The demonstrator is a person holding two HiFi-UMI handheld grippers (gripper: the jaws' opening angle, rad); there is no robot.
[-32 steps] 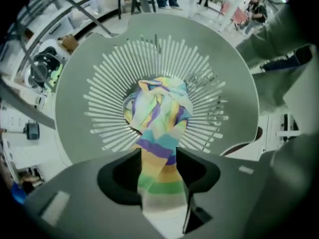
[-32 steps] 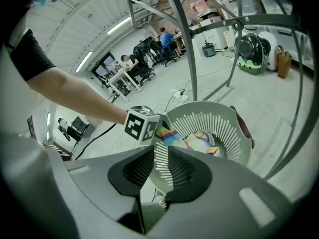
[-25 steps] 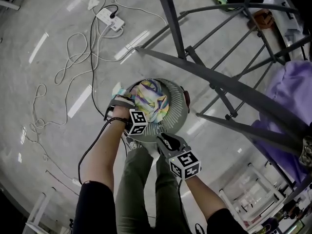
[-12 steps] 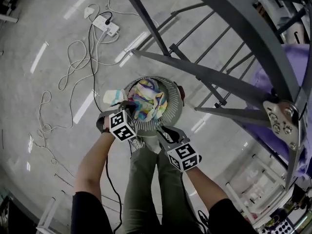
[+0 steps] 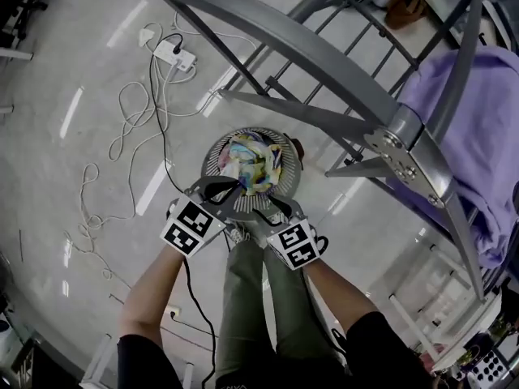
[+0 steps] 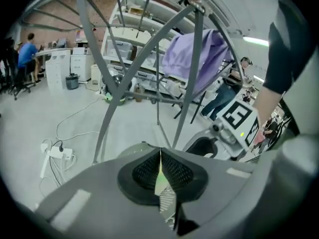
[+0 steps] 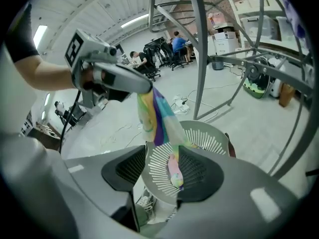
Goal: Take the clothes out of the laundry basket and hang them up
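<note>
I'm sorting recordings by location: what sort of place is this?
Probably a lab or workshop, not a home: people at office desks, storage shelving, and a power strip with cables on the bare floor.

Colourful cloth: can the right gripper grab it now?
Probably yes. The right gripper has jaws that have just been opening, and the colourful cloth hangs right between them, with nothing blocking. The left gripper holds its top end.

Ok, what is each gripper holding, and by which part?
The left gripper pinches the multicoloured garment by its upper end, over the laundry basket. The right gripper holds nothing: its jaws have just been opening, with the garment's tail between them.
</note>
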